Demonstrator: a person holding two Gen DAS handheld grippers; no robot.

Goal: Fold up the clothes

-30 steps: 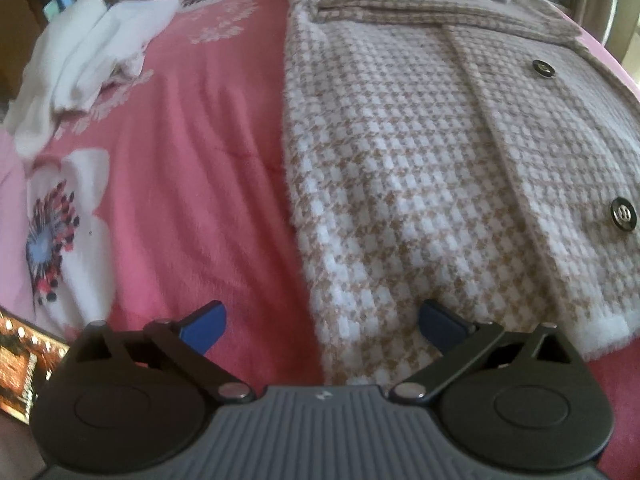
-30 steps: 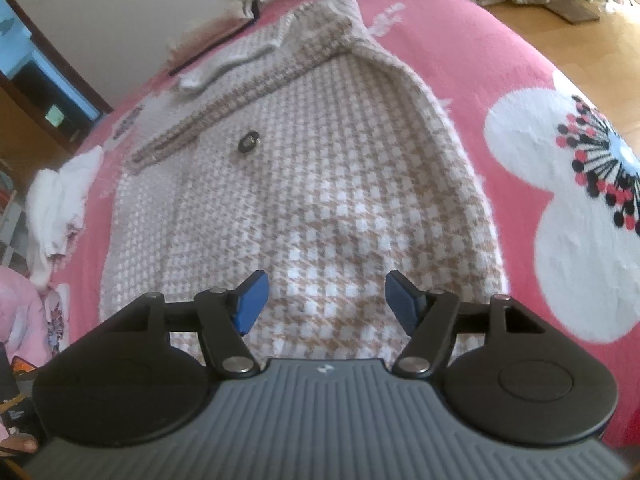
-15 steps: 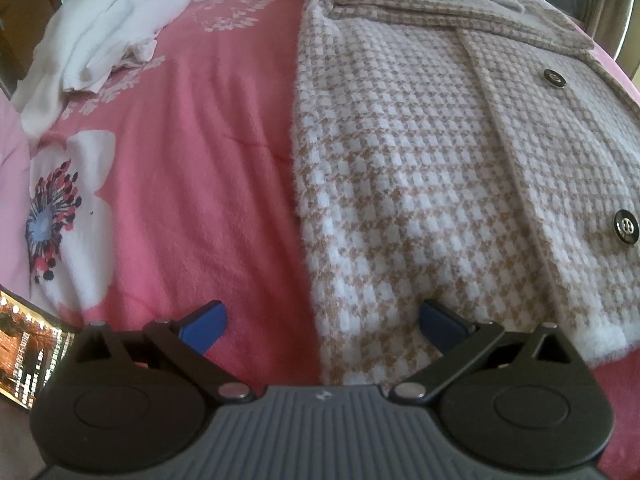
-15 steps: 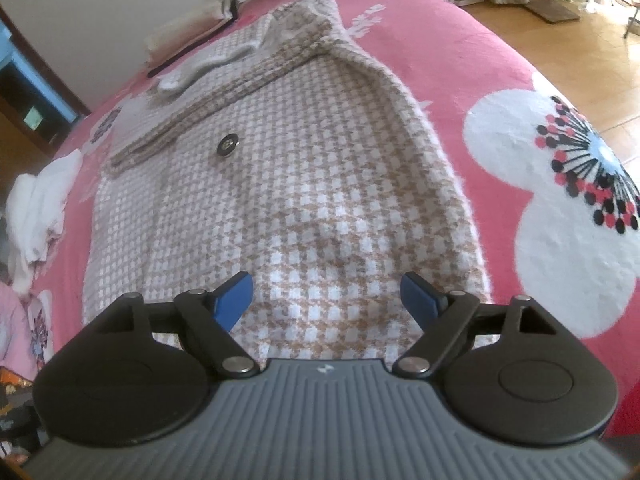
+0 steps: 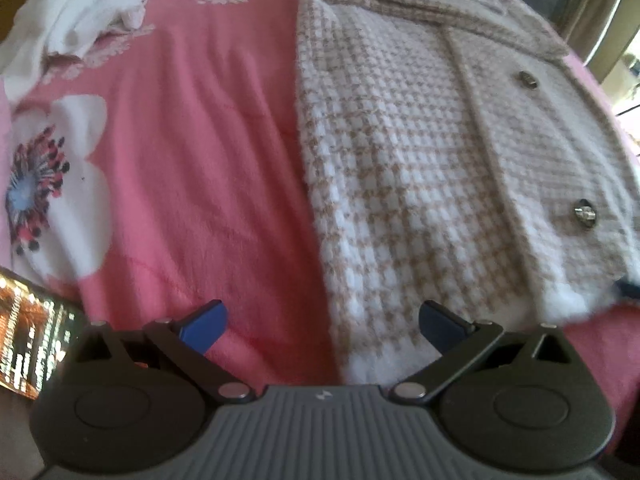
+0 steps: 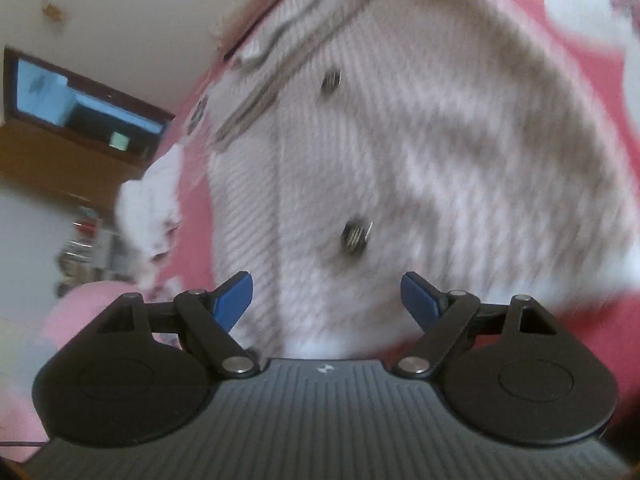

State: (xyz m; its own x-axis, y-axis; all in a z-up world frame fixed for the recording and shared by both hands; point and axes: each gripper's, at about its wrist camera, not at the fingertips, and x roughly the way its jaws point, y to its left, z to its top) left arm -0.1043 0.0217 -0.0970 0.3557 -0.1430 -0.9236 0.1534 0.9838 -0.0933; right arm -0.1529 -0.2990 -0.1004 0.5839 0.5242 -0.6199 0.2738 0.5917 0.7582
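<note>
Both grippers have edged along the checked jacket (image 5: 420, 168)'s hem — left gripper (image 5: 320, 320) and right gripper (image 6: 326, 298) spread wide, empty (right jaws widened moments ago) — ready to pinch the hem.

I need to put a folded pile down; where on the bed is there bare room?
The pink blanket lies bare between the houndstooth jacket and the white flower print. The far corner is crowded with white clothes.
</note>
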